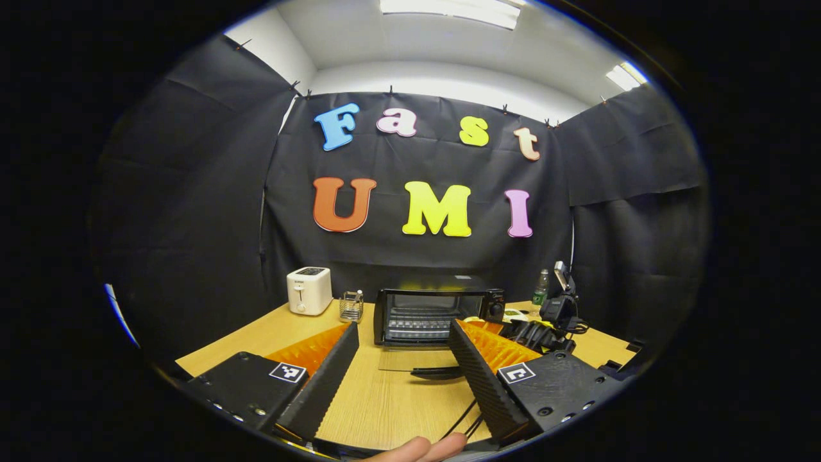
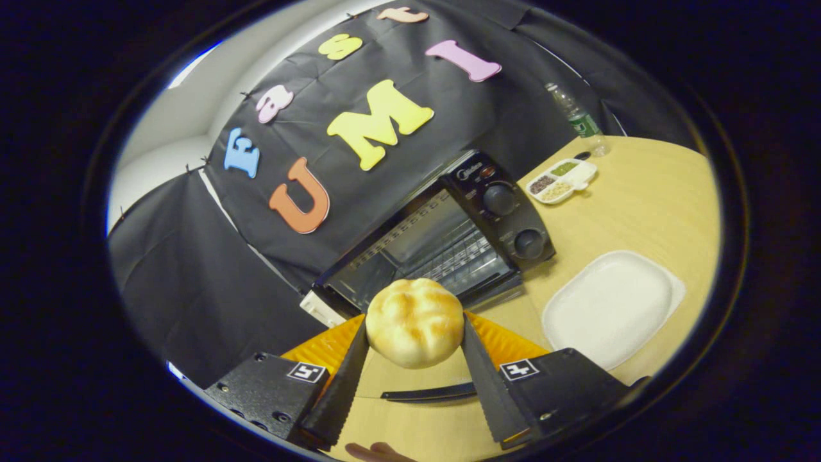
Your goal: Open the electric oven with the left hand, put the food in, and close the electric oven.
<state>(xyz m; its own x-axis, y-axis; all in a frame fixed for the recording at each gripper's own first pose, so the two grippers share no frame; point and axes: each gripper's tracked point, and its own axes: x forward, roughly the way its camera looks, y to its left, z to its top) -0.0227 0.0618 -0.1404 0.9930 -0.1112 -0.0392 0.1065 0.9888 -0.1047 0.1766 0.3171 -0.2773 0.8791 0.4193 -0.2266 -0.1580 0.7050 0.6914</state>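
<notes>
In the left gripper view, my left gripper (image 1: 401, 362) hung with fingers spread and nothing between them, low in the frame over the wooden table (image 1: 391, 410). The electric oven (image 1: 438, 316) sat at centre, door dropped open; its glass was hard to make out. In the right gripper view, my right gripper (image 2: 414, 359) pinched the bun (image 2: 414, 331) at lower centre, hiding part of the oven's mouth. A white plate (image 2: 609, 307) lay at right.
</notes>
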